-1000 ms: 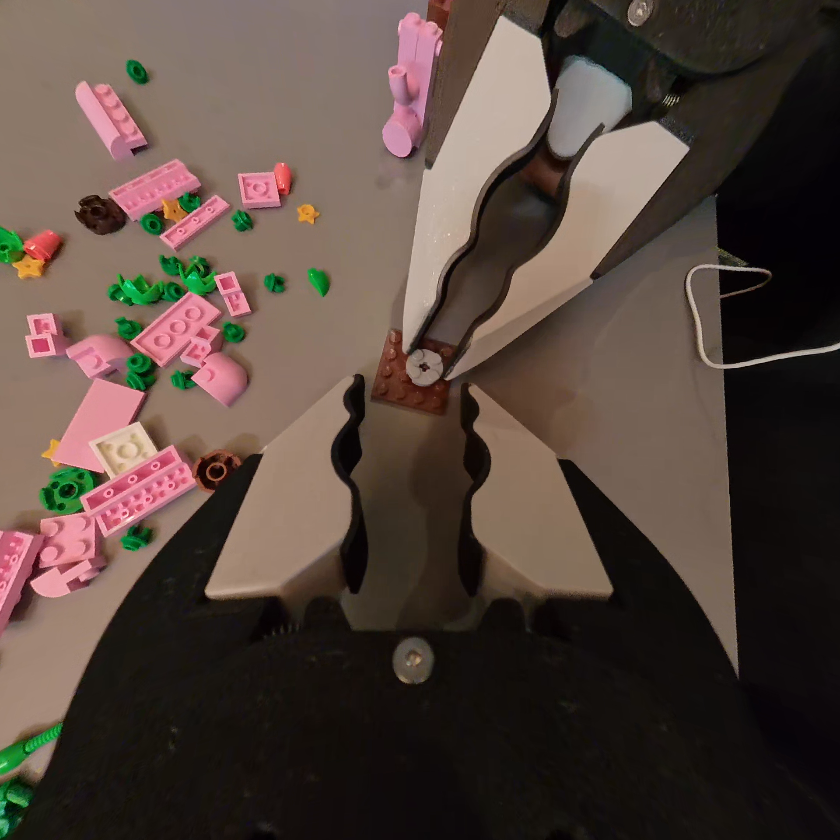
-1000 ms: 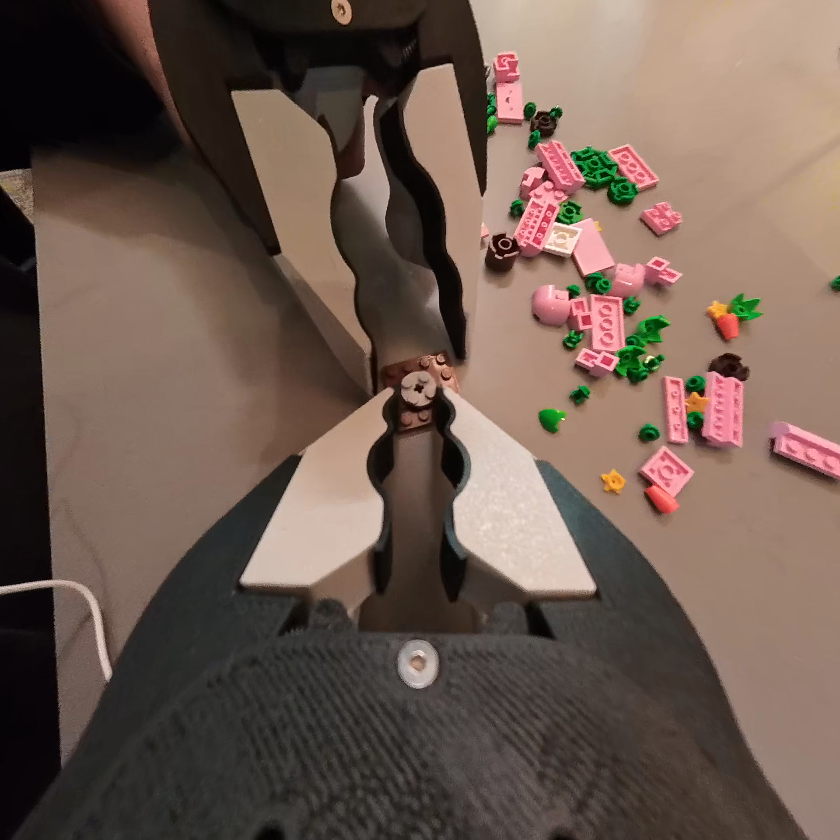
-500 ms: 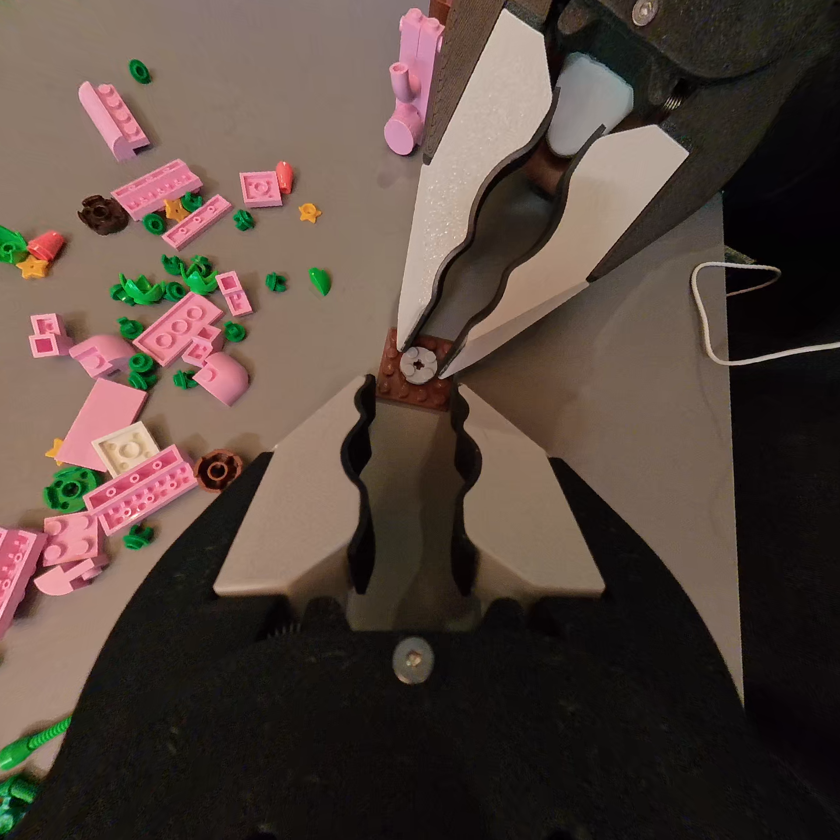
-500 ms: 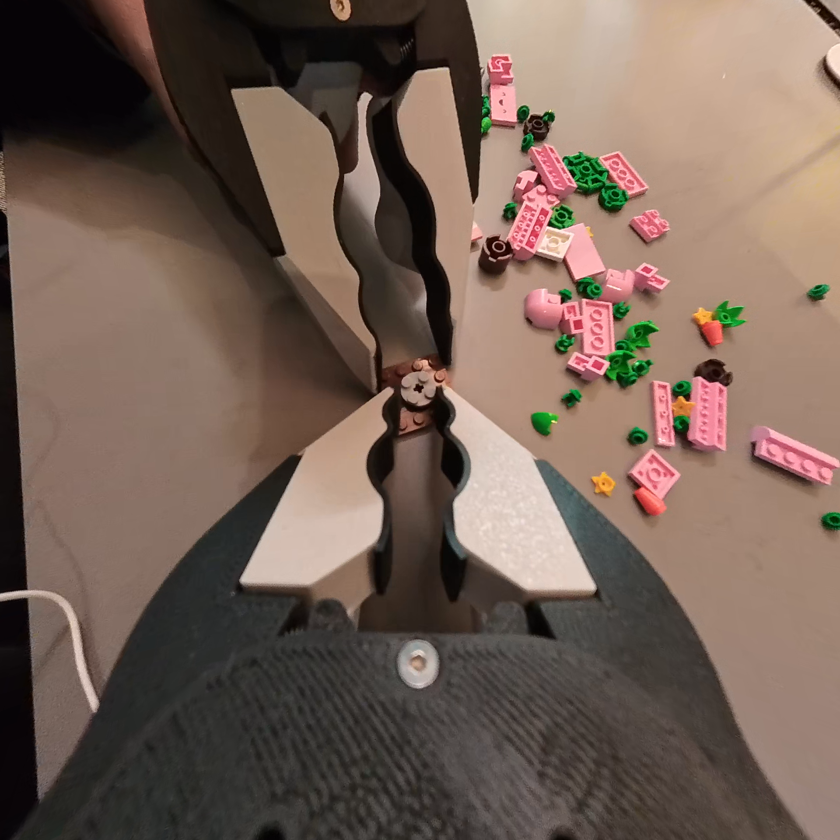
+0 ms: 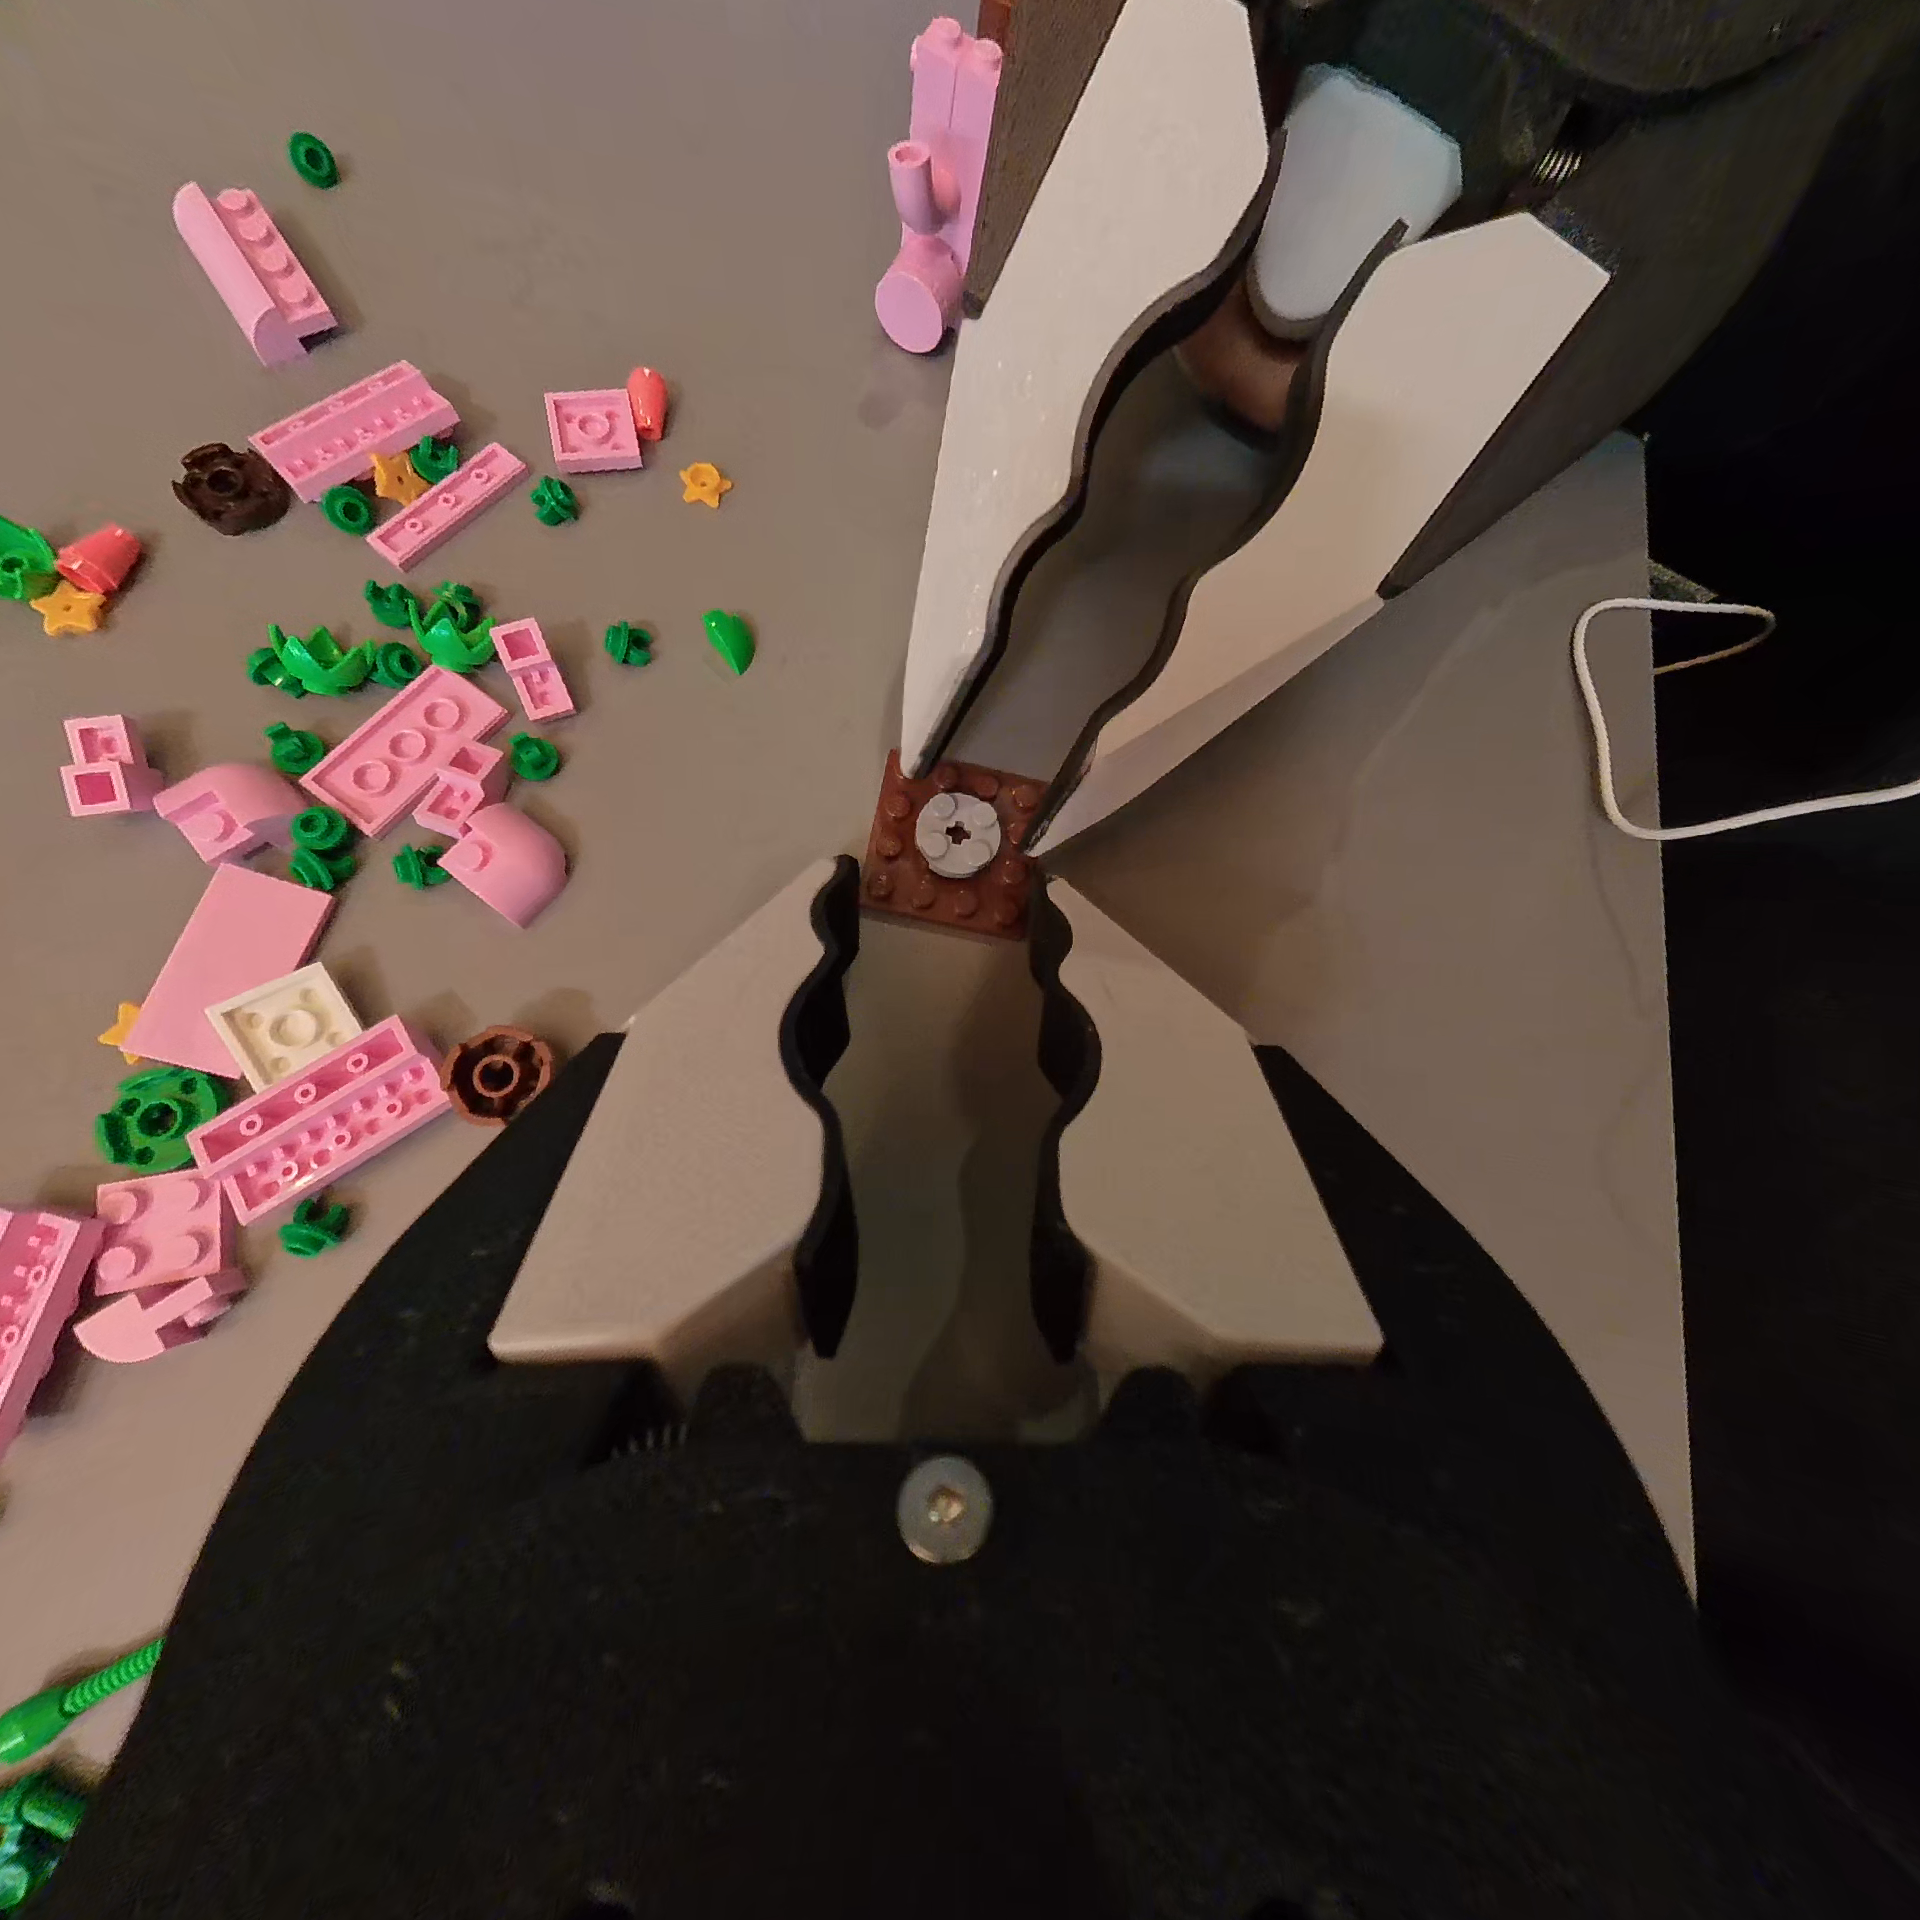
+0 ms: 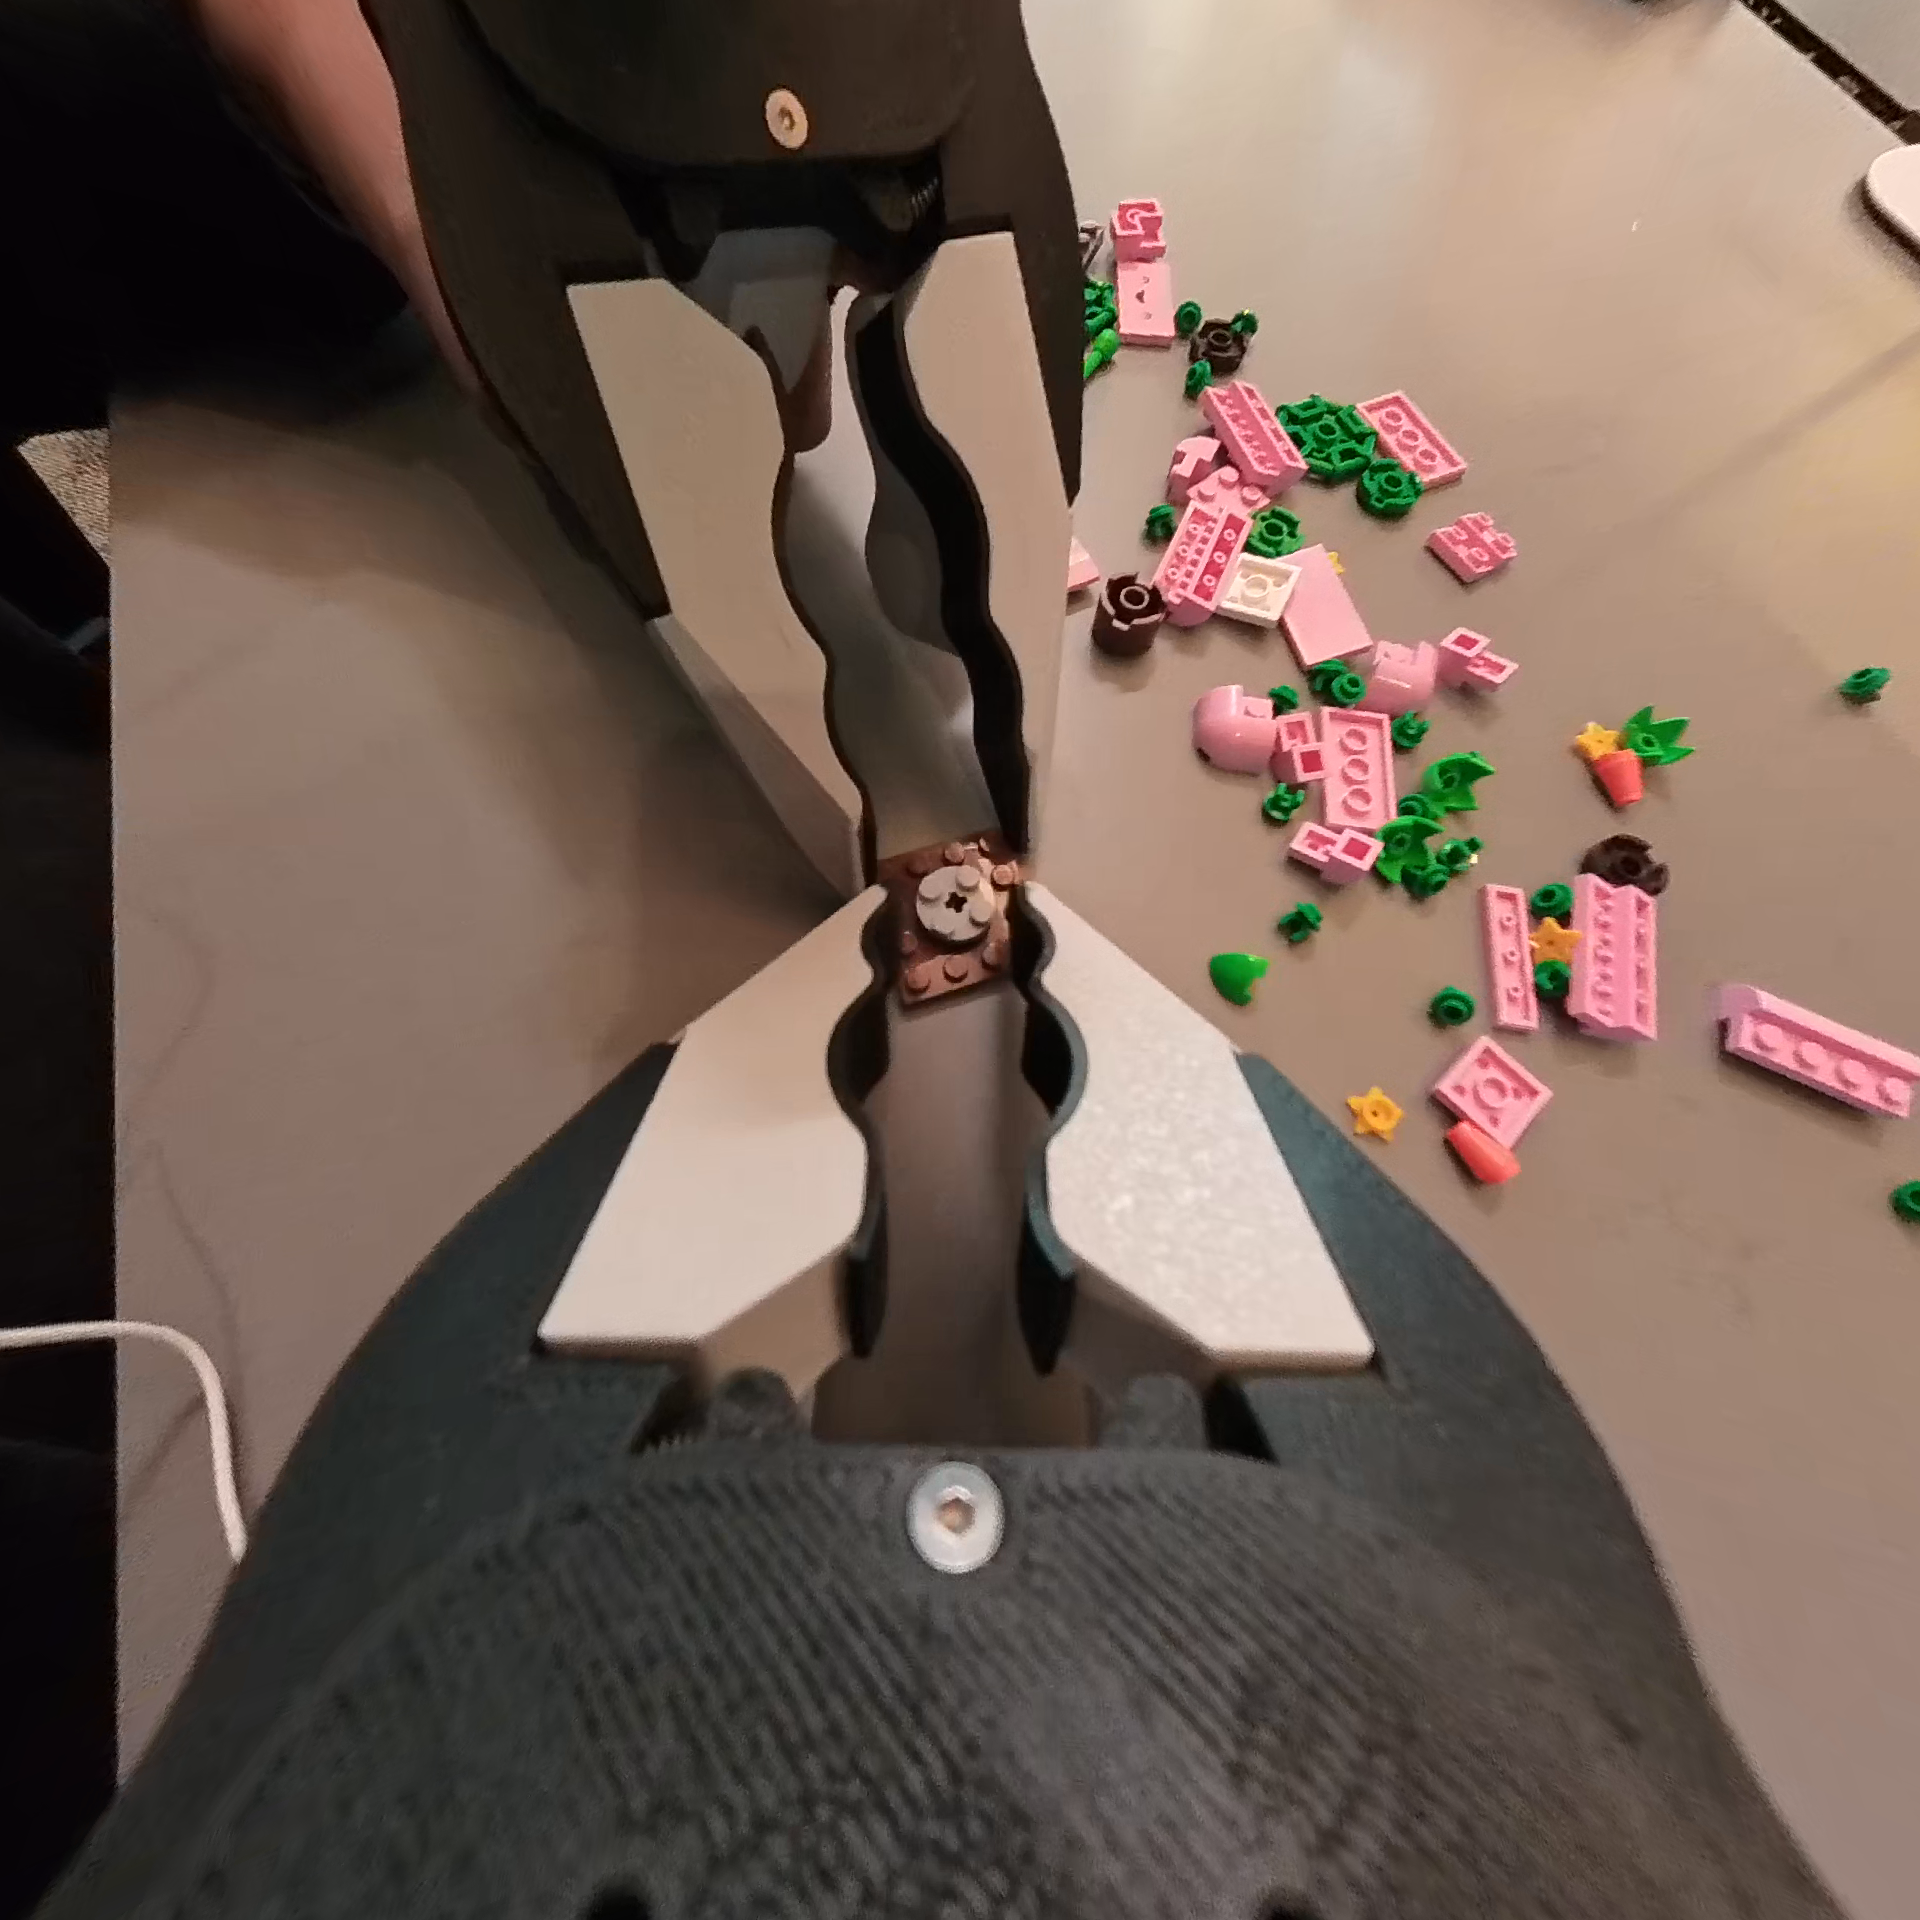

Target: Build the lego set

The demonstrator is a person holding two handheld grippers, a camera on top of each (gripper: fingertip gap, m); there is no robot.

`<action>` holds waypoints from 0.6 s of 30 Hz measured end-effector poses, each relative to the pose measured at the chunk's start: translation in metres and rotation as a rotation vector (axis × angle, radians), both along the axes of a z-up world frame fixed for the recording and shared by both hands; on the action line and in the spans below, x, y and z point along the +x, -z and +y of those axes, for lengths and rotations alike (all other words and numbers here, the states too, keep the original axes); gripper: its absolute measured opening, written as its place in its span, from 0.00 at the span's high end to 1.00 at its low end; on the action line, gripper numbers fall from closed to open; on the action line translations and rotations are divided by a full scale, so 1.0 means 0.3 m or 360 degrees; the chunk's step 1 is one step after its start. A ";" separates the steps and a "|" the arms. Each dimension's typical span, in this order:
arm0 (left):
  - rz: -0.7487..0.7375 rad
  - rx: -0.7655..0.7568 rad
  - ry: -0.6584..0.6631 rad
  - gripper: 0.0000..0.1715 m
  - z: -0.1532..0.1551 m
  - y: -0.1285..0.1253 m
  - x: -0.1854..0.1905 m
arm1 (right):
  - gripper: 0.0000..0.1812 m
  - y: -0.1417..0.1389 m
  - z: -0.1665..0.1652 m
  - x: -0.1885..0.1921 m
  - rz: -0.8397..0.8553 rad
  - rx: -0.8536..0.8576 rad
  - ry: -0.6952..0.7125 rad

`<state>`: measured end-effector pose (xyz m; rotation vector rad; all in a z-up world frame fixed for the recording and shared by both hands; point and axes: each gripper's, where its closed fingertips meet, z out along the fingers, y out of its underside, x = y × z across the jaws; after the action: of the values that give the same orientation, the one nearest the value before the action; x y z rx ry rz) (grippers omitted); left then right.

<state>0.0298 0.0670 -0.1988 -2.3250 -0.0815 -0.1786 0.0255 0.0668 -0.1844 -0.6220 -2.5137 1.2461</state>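
Observation:
A brown square plate point(image 5: 940, 916) lies on the grey table with a grey round piece point(image 5: 958, 836) on its middle. My left gripper point(image 5: 945, 888) is shut on the plate's near half, one fingertip against each side. My right gripper point(image 5: 977, 805) comes in from the far side. Its jaws stand a little open, with the tips beside the plate's far corners and off the round piece. In the right wrist view my right gripper point(image 6: 945, 920) flanks the plate point(image 6: 940, 979) and the round piece point(image 6: 951, 904), and my left gripper point(image 6: 940, 831) stands opposite.
Loose pink, green, white and brown pieces point(image 5: 400, 748) are scattered to the left, and show to the right in the right wrist view point(image 6: 1351, 769). A pink upright assembly point(image 5: 930, 239) stands at the back. A white cable point(image 5: 1621, 727) hangs off the table's right edge. Left and right tips are no more than a few centimetres apart.
My left gripper moved forward and closed on the brown plate. My right gripper's jaws widened off the grey round piece, which stays on the plate.

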 end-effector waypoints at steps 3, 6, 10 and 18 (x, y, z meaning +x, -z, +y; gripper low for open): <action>-0.0002 0.0000 -0.0001 0.82 0.000 0.000 0.000 | 0.90 0.000 -0.001 0.000 0.0009 0.0008 -0.0003; -0.0007 0.0001 -0.0001 0.82 0.000 0.000 -0.001 | 0.93 -0.006 -0.004 -0.007 0.0030 0.0001 0.0003; 0.0004 -0.0001 -0.0001 0.82 0.000 0.000 -0.001 | 0.97 -0.005 -0.003 -0.012 0.0027 0.0002 0.0017; 0.0014 -0.0003 -0.0002 0.82 0.000 0.001 -0.001 | 1.00 0.011 -0.007 -0.009 0.0011 0.0049 0.0003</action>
<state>0.0295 0.0668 -0.1990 -2.3272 -0.0785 -0.1675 0.0229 0.0646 -0.1879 -0.6118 -2.5212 1.2049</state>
